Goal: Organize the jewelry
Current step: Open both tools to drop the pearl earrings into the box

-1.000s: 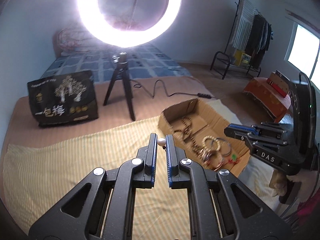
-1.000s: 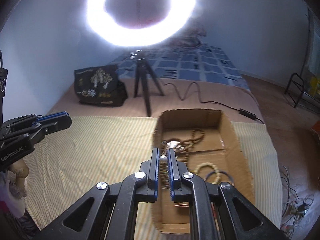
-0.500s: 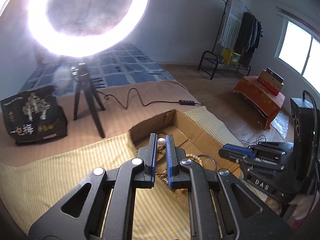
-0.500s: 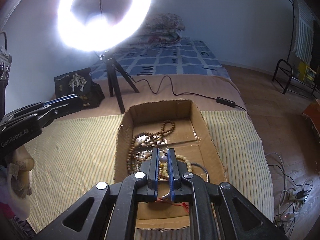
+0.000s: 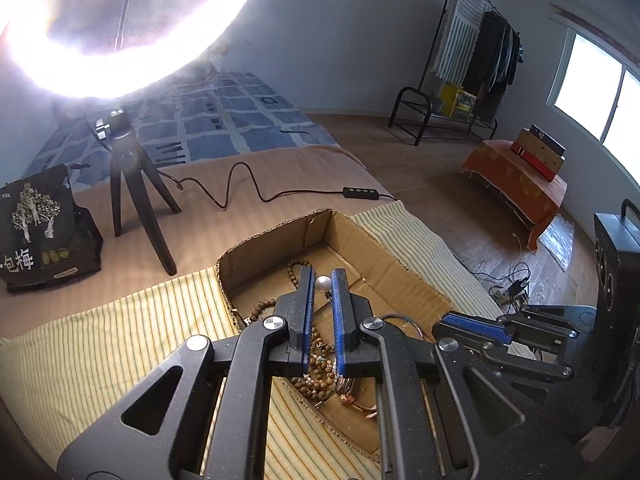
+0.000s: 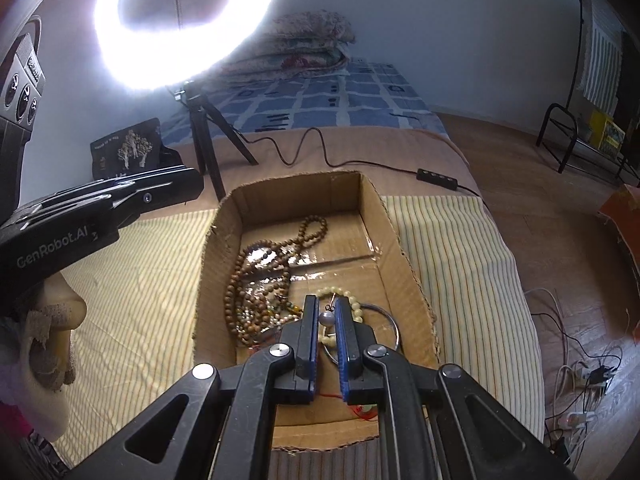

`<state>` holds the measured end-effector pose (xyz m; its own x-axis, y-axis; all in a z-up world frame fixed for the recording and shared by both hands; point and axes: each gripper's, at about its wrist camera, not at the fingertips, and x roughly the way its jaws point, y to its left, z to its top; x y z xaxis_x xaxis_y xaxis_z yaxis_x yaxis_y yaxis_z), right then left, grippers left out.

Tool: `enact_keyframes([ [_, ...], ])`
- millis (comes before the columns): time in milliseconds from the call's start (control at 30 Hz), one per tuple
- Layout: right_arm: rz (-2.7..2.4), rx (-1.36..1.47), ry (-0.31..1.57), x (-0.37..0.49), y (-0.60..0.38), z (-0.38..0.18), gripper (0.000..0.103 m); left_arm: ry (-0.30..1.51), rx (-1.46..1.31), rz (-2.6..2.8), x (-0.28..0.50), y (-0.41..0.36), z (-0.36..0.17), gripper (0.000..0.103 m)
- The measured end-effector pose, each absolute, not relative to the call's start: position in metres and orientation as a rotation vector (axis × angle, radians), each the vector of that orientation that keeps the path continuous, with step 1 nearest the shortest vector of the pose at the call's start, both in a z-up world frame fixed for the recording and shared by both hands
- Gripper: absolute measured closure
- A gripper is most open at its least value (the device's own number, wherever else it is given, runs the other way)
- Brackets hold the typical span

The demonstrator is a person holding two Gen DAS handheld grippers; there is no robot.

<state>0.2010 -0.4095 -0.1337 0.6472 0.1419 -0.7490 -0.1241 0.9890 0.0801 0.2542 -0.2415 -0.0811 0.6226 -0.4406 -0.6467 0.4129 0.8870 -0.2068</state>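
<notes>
- A cardboard box (image 6: 404,280) rests on the striped cloth (image 6: 452,248), with brown bead strands (image 6: 256,280) inside.
- The left gripper (image 5: 322,280), over the box, pinches a white pearl (image 5: 322,282) at its tips.
- The right gripper (image 6: 327,312) pinches a grey pearl (image 6: 326,319) above the pale bead bracelet (image 6: 352,298).

Both tools sit side by side, the left tool (image 5: 322,284) and right tool (image 6: 327,317) each pinching a pearl.

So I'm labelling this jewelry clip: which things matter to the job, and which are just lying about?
Job:
left gripper, holding a pearl
right gripper, holding a pearl
box
wooden beads
pale bracelet

Lying about:
ring light
tripod
black bag
cable
</notes>
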Motion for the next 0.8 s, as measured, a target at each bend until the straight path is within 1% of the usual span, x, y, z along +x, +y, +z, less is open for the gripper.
enact_keyframes([
  [367, 0.158, 0.044, 0.873, 0.201, -0.417, -0.141, 0.096, 0.762, -0.040, -0.495, 0.257, -0.252, -0.084, 0.096],
  [433, 0.159, 0.039, 0.872, 0.202, -0.416, -0.141, 0.084, 0.756, -0.036, -0.492, 0.257, -0.253, -0.083, 0.096],
  [500, 0.161, 0.030, 0.868, 0.201, -0.414, -0.141, 0.078, 0.752, -0.034, -0.487, 0.256, -0.253, -0.082, 0.096],
  [567, 0.164, 0.025, 0.869, 0.200, -0.413, -0.141, 0.077, 0.748, -0.031, -0.479, 0.257, -0.252, -0.081, 0.096],
  [600, 0.164, 0.024, 0.871, 0.200, -0.412, -0.142, 0.075, 0.746, -0.030, -0.476, 0.257, -0.252, -0.081, 0.095],
  [633, 0.161, 0.022, 0.872, 0.200, -0.412, -0.142, 0.069, 0.743, -0.029, -0.474, 0.257, -0.252, -0.081, 0.083],
  [667, 0.159, 0.019, 0.873, 0.200, -0.412, -0.143, 0.064, 0.739, -0.028, -0.472, 0.256, -0.252, -0.080, 0.074],
  [700, 0.158, 0.016, 0.873, 0.200, -0.411, -0.143, 0.052, 0.734, -0.032, -0.470, 0.255, -0.251, -0.079, 0.060],
  [733, 0.154, 0.012, 0.869, 0.199, -0.411, -0.143, 0.042, 0.727, -0.037, -0.466, 0.255, -0.250, -0.078, 0.059],
  [767, 0.148, 0.006, 0.863, 0.199, -0.410, -0.143, 0.039, 0.726, -0.037, -0.460, 0.255, -0.250, -0.077, 0.059],
  [800, 0.143, 0.001, 0.860, 0.198, -0.410, -0.143, 0.033, 0.725, -0.038, -0.456, 0.255, -0.250, -0.076, 0.059],
])
